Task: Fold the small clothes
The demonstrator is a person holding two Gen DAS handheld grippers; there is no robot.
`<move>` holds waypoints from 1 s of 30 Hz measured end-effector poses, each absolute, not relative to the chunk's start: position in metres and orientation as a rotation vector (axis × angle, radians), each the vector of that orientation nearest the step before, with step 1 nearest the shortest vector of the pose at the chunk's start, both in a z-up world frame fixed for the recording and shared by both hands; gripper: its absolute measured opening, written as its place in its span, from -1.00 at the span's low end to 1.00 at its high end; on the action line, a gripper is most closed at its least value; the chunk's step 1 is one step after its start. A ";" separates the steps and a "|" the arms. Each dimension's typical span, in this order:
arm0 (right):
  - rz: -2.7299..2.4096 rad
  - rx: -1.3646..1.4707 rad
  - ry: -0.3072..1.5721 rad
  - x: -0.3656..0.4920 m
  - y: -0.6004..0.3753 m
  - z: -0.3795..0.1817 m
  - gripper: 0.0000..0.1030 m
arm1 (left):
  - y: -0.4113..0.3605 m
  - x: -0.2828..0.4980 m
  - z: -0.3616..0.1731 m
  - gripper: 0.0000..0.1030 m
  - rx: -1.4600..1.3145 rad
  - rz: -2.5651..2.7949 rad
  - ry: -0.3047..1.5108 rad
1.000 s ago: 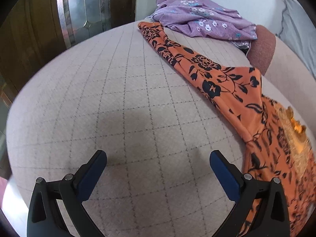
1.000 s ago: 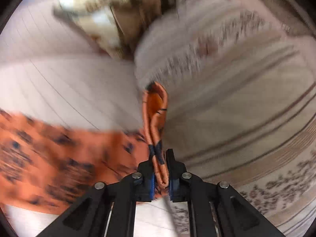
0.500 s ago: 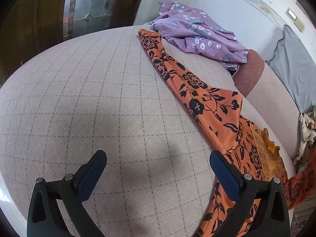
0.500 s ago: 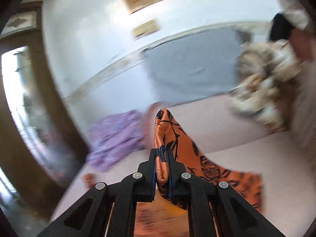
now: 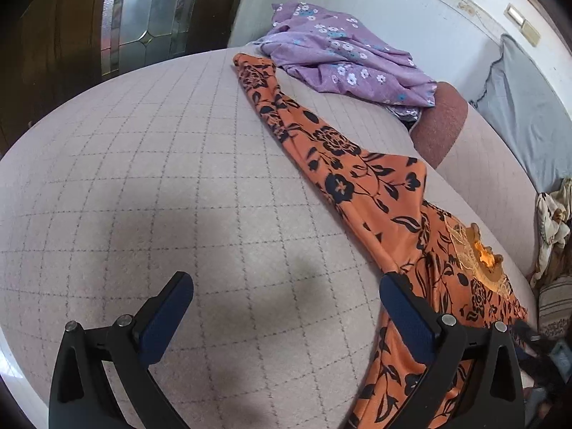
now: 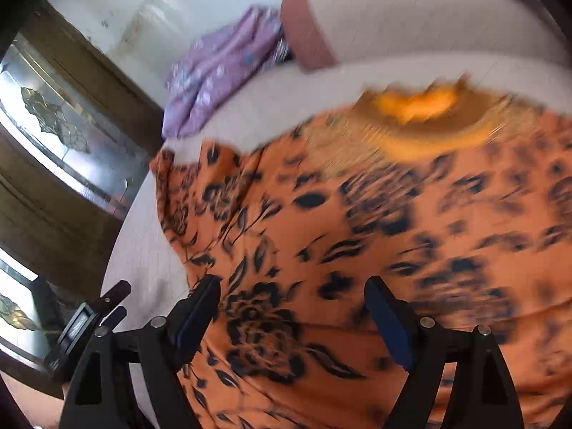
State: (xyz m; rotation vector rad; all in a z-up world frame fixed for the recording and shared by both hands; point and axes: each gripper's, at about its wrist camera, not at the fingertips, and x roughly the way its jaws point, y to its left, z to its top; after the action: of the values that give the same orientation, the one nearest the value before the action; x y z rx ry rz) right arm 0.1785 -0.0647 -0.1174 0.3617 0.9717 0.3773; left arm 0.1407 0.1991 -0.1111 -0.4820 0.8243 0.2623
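Left wrist view: we are holding our left gripper [image 5: 286, 307] over a quilted bed [image 5: 161, 164], its blue-padded jaws standing wide apart with nothing between them. An orange top [image 5: 361, 182] with black flowers is lying stretched across the bed, one sleeve running toward 12 o'clock and its gold-trimmed neckline [image 5: 475, 250] sitting at 3 o'clock; the right-hand jaw is overlapping the cloth's near edge, though we cannot tell whether it is touching. A purple garment [image 5: 339, 60] is lying crumpled at 1 o'clock, just beyond the sleeve end, with a reddish bolster [image 5: 439, 121] beside it and a grey pillow [image 5: 518, 114] at 2 o'clock against the wall. A glazed wooden door [image 5: 143, 10] is standing at 11 o'clock.

Right wrist view, partly blurred: we are pointing our right gripper [image 6: 293, 304] down at the orange top [image 6: 357, 232], which is filling most of the frame. Its jaws have just been opening and are now standing apart over the cloth, no longer pinching it; fabric is lying beneath the gap rather than being clamped. The neckline [image 6: 418, 103] is showing at 12 o'clock, the purple garment [image 6: 218, 71] at 11 o'clock, the door [image 6: 53, 125] at 9 o'clock.
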 end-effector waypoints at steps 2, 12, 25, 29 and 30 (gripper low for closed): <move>0.334 0.356 0.918 0.169 -0.090 -0.101 0.65 | 0.193 0.142 -0.110 1.00 -0.454 0.247 0.822; 0.132 0.604 0.858 0.129 -0.237 -0.108 0.65 | 0.150 0.138 -0.083 0.99 -0.371 -0.032 0.808; 0.200 0.698 0.789 0.094 -0.265 -0.155 0.65 | 0.060 0.247 -0.106 0.46 -0.482 -0.258 1.116; 0.200 0.672 0.772 0.092 -0.262 -0.156 0.65 | 0.057 0.257 -0.131 -0.04 -0.511 -0.212 1.195; 0.200 0.671 0.770 0.092 -0.262 -0.155 0.65 | 0.057 0.256 -0.129 -0.09 -0.500 -0.206 1.186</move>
State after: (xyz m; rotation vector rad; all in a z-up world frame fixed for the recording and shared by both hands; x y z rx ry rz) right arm 0.0916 -0.2624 -0.1555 0.6711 0.7700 0.1999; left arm 0.2560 0.0565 -0.1292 -0.5002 1.1859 -0.2060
